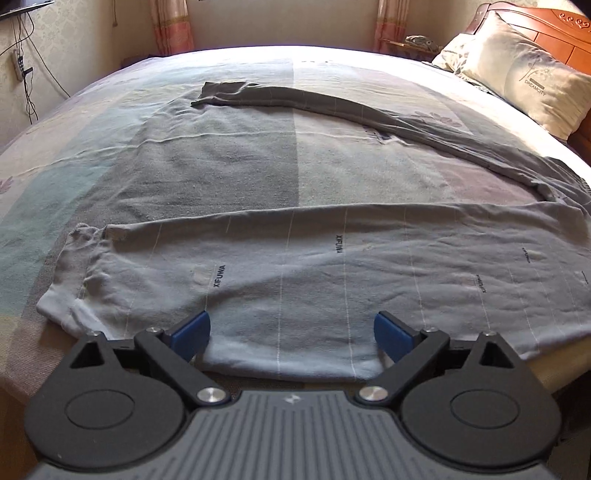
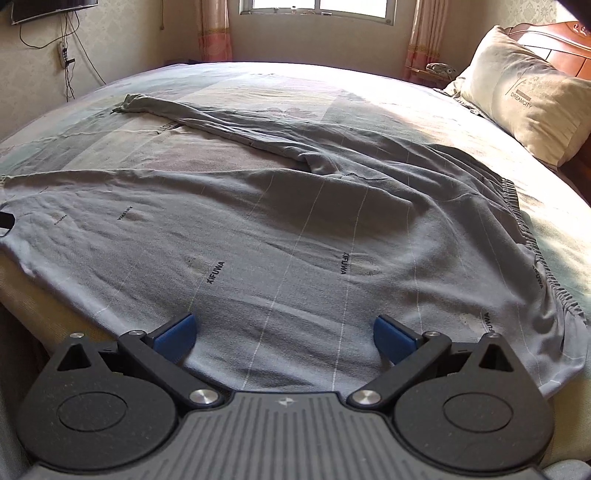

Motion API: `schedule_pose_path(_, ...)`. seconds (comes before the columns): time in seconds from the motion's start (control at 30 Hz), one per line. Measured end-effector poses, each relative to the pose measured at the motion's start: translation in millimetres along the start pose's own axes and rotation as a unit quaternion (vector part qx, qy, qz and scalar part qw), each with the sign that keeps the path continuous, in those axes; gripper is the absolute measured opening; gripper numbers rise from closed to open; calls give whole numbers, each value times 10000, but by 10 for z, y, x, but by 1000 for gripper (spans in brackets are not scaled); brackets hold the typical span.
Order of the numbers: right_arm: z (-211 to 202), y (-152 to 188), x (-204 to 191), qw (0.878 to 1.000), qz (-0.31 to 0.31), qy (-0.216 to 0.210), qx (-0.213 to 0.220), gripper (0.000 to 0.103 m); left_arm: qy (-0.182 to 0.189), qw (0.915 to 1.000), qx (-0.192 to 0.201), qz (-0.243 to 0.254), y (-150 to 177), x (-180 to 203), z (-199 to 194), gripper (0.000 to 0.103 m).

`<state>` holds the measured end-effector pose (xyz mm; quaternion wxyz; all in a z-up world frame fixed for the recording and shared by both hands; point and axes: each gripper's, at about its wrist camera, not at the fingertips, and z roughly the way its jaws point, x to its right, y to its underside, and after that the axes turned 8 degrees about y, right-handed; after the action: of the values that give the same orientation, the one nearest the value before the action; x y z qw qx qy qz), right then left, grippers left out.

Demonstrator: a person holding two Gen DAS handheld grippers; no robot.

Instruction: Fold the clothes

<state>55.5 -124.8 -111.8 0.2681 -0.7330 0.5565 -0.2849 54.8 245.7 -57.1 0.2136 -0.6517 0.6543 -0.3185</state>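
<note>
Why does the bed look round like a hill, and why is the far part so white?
Left wrist view: the fisheye lens bends the bed into a dome; its far edge glares white. Right wrist view: same bend; sunlight from the window washes out the sheet beside the pillow.

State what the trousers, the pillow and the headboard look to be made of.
Trousers: soft grey knit, probably cotton jersey; matte, it wrinkles limply and has a gathered elastic waist. Pillow: woven beige cloth case, creased, with printed lettering. Headboard: reddish wood, apparently varnished, with carved scrolls.
</note>
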Motion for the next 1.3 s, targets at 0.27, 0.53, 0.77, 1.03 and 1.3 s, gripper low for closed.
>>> schedule_pose_path(0.27,-121,103,29,9999,-110,-7,105,103,1023,9943,-268,-147,-399,653,339,95)
schedule_pose_path(0.53,-259,125,152,9969,-281,-181,715,103,2558,9638,-552,-510,-1033,1489,979,95)
schedule_pose_path(0.77,-76,216,299,9955,-83,-498,803,103,3064,9410,-1133,-886,-1353,2055,1692,95)
schedule_pose_path(1.03,-42,248,449,9943,119,-596,872,103,3046,9268,-1642,-1459,-1390,2331,2442,96)
schedule_pose_path(1.3,-60,264,521,9933,241,-700,885,103,3274,9154,-721,-2229,-1748,2125,2684,98)
